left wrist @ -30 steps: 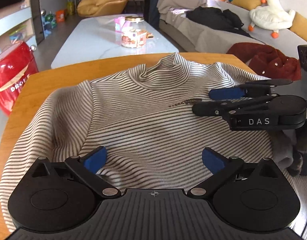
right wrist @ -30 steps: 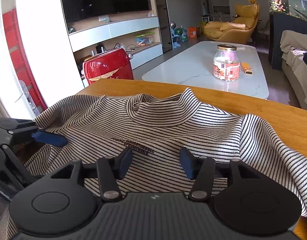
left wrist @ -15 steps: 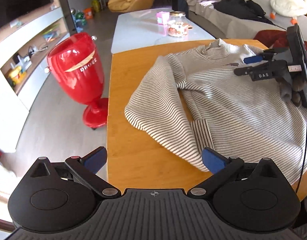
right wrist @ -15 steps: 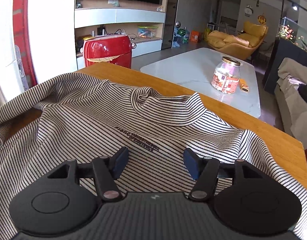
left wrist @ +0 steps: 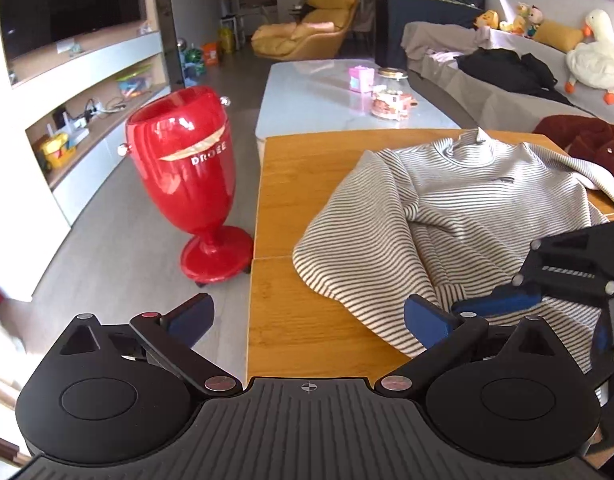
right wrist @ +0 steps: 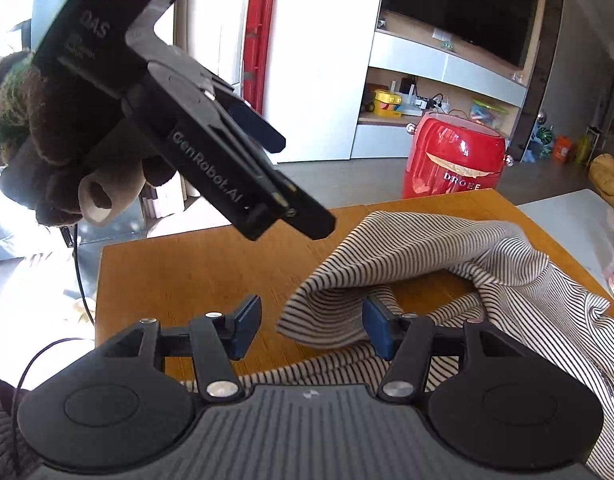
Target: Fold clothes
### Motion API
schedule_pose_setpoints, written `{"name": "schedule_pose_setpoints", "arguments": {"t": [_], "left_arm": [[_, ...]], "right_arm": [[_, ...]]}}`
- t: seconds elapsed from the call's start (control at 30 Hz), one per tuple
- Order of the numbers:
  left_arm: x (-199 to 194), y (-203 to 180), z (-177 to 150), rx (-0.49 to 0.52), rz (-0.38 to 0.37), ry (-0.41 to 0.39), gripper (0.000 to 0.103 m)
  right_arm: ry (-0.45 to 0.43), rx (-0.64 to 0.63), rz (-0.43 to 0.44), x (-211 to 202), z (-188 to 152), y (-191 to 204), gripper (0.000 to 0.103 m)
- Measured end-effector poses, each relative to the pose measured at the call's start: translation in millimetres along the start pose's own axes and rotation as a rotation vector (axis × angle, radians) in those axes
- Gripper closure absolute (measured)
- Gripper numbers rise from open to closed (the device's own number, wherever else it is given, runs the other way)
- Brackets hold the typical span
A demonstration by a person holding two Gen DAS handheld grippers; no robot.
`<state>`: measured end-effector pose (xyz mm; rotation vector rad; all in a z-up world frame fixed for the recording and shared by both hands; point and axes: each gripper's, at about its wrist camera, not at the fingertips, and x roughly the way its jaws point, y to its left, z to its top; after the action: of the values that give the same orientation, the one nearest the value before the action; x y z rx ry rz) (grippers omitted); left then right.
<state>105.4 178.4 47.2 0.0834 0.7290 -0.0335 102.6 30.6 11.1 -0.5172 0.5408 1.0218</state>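
Striped long-sleeved top (left wrist: 483, 216), grey-white with fine dark stripes, high ribbed collar and a small dark chest print, lying front-up on the wooden surface (left wrist: 291, 184) in the centre right of the left wrist view. Its sleeve is folded inward across the body, forming a rounded fold at the middle of the frame. In the right wrist view the rumpled sleeve (right wrist: 387, 264) occupies the centre and lower right.
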Motion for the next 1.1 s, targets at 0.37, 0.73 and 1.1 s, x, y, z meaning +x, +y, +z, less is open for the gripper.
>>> {"name": "schedule_pose_setpoints", "arguments": {"t": [0.37, 0.73, 1.1], "left_arm": [[-3.6, 4.7, 26.4, -0.083, -0.129, -0.093, 0.000], [72.6, -94.1, 64.8, 0.067, -0.327, -0.025, 0.000], [120.9, -141.9, 73.3, -0.029, -0.406, -0.123, 0.000]], "right_arm": [[-0.162, 0.245, -0.233, -89.8, 82.4, -159.2, 0.097], [-0.015, 0.439, -0.519, -126.8, -10.4, -273.3, 0.096], [0.088, 0.724, -0.469, -82.5, -120.5, -278.2, 0.071]]}}
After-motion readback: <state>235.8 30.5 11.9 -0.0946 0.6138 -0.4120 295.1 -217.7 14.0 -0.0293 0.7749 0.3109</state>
